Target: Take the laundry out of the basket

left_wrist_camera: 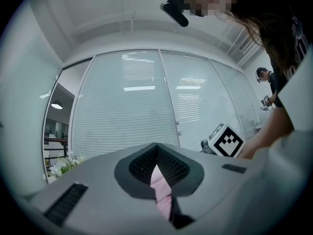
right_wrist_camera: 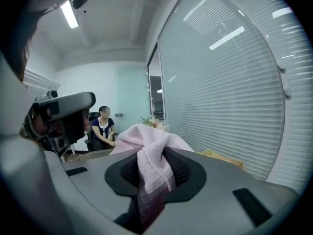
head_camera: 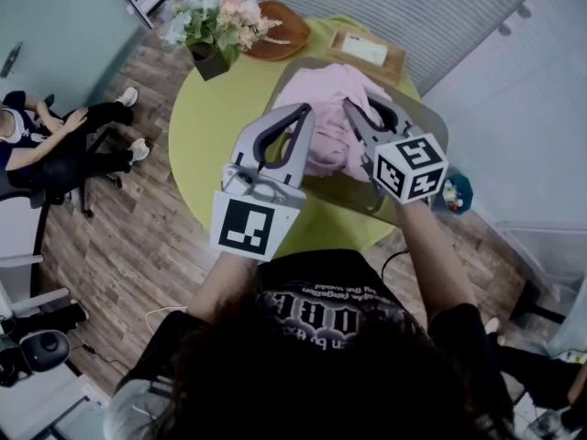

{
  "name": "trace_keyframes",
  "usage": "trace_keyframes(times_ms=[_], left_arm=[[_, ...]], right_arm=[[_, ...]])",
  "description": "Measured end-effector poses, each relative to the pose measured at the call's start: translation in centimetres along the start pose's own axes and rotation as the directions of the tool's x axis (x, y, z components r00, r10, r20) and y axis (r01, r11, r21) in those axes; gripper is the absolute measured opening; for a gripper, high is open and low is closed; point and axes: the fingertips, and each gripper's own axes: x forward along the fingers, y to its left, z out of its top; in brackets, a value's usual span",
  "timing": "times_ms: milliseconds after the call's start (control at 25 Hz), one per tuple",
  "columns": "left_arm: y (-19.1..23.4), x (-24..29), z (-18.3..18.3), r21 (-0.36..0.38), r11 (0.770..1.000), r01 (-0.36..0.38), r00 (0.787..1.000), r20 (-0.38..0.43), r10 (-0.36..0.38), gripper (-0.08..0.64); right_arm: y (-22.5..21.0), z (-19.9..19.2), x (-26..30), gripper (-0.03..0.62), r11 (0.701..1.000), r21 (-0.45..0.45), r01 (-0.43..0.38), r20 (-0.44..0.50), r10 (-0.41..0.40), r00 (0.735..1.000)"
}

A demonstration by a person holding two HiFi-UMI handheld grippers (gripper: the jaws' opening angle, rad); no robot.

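Round green table (head_camera: 197,126) takes the mid of the head view; grey basket (head_camera: 433,122) sits on its far-right part. Pink laundry (head_camera: 323,117) is bunched in/over the basket w/ both tools into it from the near side. We can't tell if its lower edge is clear of the rim. Left gripper (head_camera: 301,110): jaws nearly together in its own view, only a narrow pink strip (left_wrist_camera: 161,190) nipped betw. the pads. Right gripper (head_camera: 354,110): clamped on a thicker wad (right_wrist_camera: 152,155), cloth spilling over both pads. Step in hand, as we judge it: the lift-out. To do it well, raise both hands together & level so the load doesn't pull out of the thin left pinch. Get the hem above the rim before going sideways, else the basket may drag. Steer clear of the flower pot (head_camera: 213,35) at far left. Bare table at near left looks the best drop spot.
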Motion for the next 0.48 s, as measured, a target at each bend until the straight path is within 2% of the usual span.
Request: trace_keyframes(times_ms=[200, 480], left_arm=[[-0.1, -0.4, 0.2, -0.001, 0.999, -0.032, 0.999, 0.001, 0.032, 0.001], [-0.1, -1.3, 0.7, 0.016, 0.996, -0.087, 0.996, 0.003, 0.087, 0.001]], right_arm=[[0.7, 2.7, -1.6, 0.094, 0.998, -0.067, 0.021, 0.041, -0.018, 0.999], [1.2, 6.1, -4.0, 0.094, 0.997, -0.074, 0.035, 0.116, -0.027, 0.993]])
